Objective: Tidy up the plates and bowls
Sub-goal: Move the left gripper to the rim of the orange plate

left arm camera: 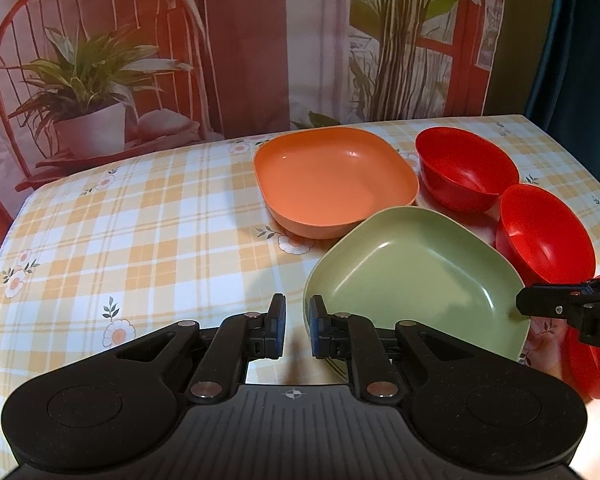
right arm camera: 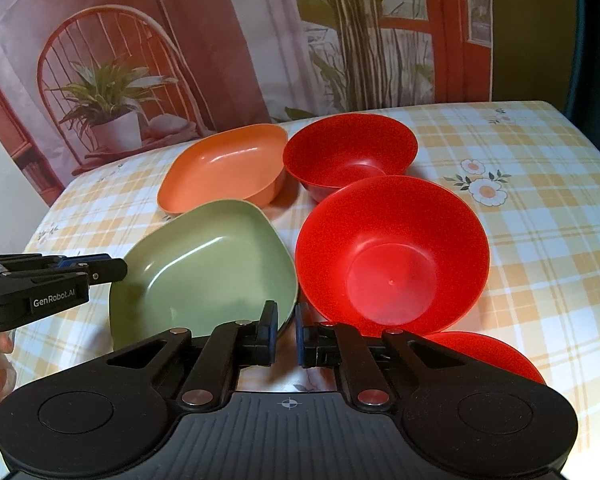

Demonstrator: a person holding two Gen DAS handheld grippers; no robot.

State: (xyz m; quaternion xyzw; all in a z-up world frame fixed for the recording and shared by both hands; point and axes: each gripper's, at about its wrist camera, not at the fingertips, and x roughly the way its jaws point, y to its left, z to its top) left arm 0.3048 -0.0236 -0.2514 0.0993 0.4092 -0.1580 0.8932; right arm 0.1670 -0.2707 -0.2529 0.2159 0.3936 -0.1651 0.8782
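Grip is taken on the green plate (left arm camera: 420,272) from both sides. The left gripper (left arm camera: 298,308) is closed down on the plate's near-left rim, and the right gripper (right arm camera: 286,314) is pinched, as far as can be judged, on the rim at the opposite side. The plate sits right of the tabletop's middle, on the checked tablecloth (left arm camera: 140,220), nearer the front edge than the orange plate (left arm camera: 332,176), which is just behind it toward the back edge.

Three red bowls are lined along the right: the far bowl (right arm camera: 348,152), the middle bowl (right arm camera: 392,252) and the near bowl (right arm camera: 488,356), unstacked.

The stacking of the plates appears to be in hand. For the next move, the green plate would need to be raised evenly by both grippers, carried back over the orange plate, squared to its corners and lowered in before either grip is let go. The middle bowl's rim, close by, should be cleared.
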